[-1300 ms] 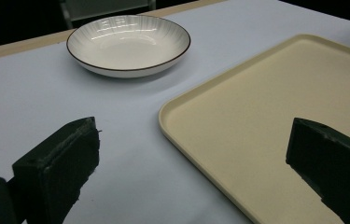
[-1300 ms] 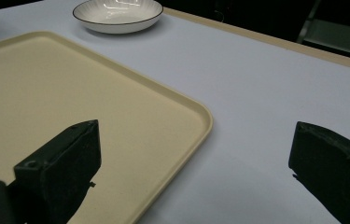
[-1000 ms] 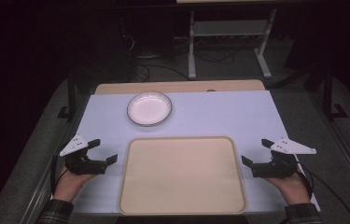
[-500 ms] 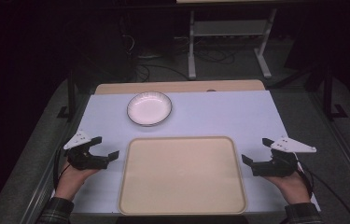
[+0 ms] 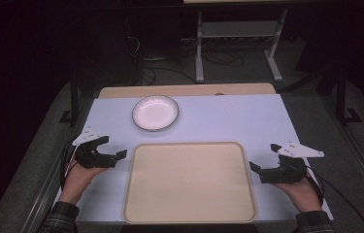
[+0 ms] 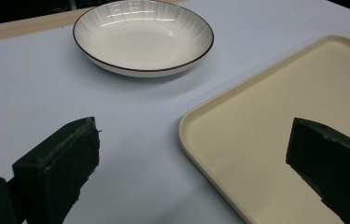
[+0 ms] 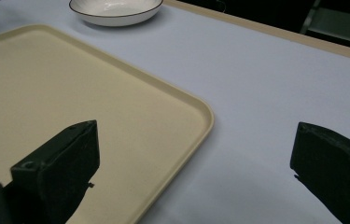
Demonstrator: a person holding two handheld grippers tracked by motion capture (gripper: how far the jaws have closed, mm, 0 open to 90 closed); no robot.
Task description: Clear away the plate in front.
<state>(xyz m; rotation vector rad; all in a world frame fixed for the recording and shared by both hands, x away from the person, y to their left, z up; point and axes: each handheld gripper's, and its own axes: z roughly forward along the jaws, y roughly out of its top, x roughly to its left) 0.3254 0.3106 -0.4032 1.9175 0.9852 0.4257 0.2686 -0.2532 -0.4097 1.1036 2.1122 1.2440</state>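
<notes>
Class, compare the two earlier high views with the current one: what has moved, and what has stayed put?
The left tool has edged slightly toward the tray, open and empty. The right tool, the tray and the plate are unchanged; nothing was gripped or released.

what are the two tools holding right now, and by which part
Nothing is held. The left tool and the right tool both have open jaws with only air between them, one on each side of the tray. The plate sits untouched beyond it.

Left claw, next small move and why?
Probably ease the left claw forward toward the plate. Its jaws are wide open and hold nothing, the plate sits just ahead beyond the tray corner, and the tray is bare, a likely place for it.
</notes>
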